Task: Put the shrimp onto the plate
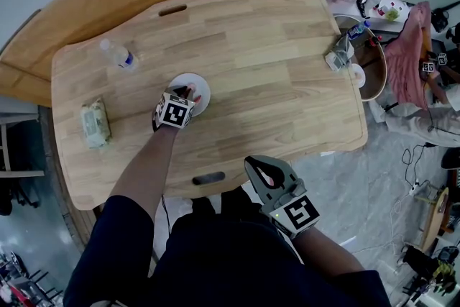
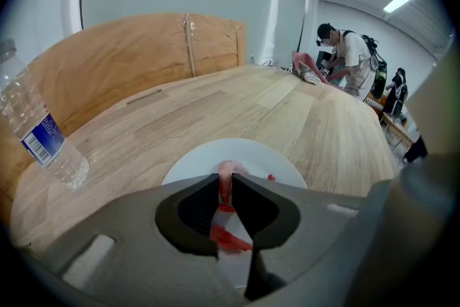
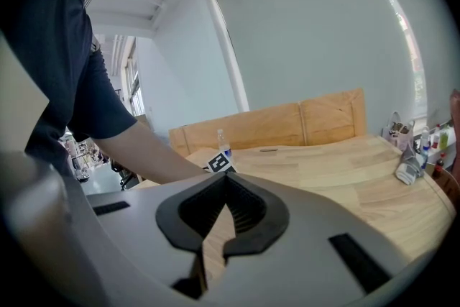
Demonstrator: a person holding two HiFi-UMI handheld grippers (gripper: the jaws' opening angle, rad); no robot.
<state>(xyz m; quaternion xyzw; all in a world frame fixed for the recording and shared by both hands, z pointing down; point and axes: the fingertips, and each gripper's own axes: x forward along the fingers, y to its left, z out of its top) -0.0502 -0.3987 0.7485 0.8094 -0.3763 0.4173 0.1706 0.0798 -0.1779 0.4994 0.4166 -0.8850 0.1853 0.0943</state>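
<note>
The fingers of the left gripper (image 1: 185, 93) reach over the small round white plate (image 1: 203, 85), which sits left of the middle of the pale wooden bench (image 1: 273, 68). The right gripper (image 1: 259, 167) hangs off the bench's near edge. A clear plastic water bottle (image 1: 118, 55) is at the far left, and a pale soft packet (image 1: 95, 124) lies at the near left.

In the left gripper view the fingers (image 2: 190, 208) are pinched narrowly on the pink and red shrimp (image 2: 227, 170), above the plate. Whether the shrimp touches the plate cannot be told.

In the right gripper view the fingers (image 3: 251, 212) meet at their tips with nothing between them.
</note>
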